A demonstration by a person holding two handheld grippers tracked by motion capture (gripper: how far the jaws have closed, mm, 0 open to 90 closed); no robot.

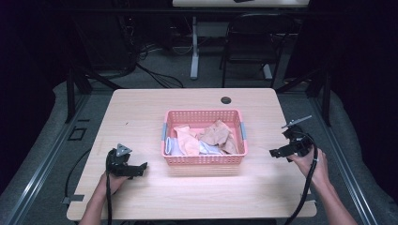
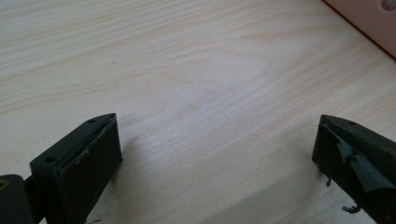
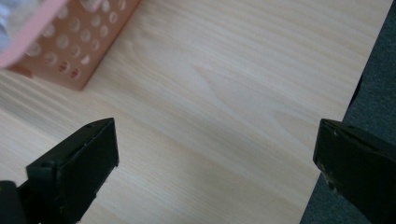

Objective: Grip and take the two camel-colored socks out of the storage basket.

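- Basket [image 1: 204, 159]: pink plastic, with perforated walls and a grey handle at each short end; it stands at the middle of the wooden table [image 1: 141, 108], long side toward the person.
- Cloths [image 1: 206, 138]: a loose heap inside the basket, with orange pieces at the left, tan pieces at the right and pale pieces at the front.
- Left gripper [image 1: 141, 168]: held in the person's left hand [image 1: 112, 180], to the left of the basket and near its front left corner, apart from it; the tips point toward the basket.
- Left gripper, own view [image 2: 215, 154]: the two black jaws stand wide apart with bare tabletop between them and nothing in their grasp; a corner of the basket [image 2: 373, 23] shows at the upper right.
- Right gripper [image 1: 274, 153]: held in the person's right hand [image 1: 312, 164], to the right of the basket and well apart from it; the tips point toward the basket.
- Right gripper, own view [image 3: 215, 149]: the jaws are spread wide and hold nothing; the basket's holed wall [image 3: 79, 51] lies at the upper left and the table edge runs down the right side.
- Round hole [image 1: 226, 100]: set in the table behind the basket.
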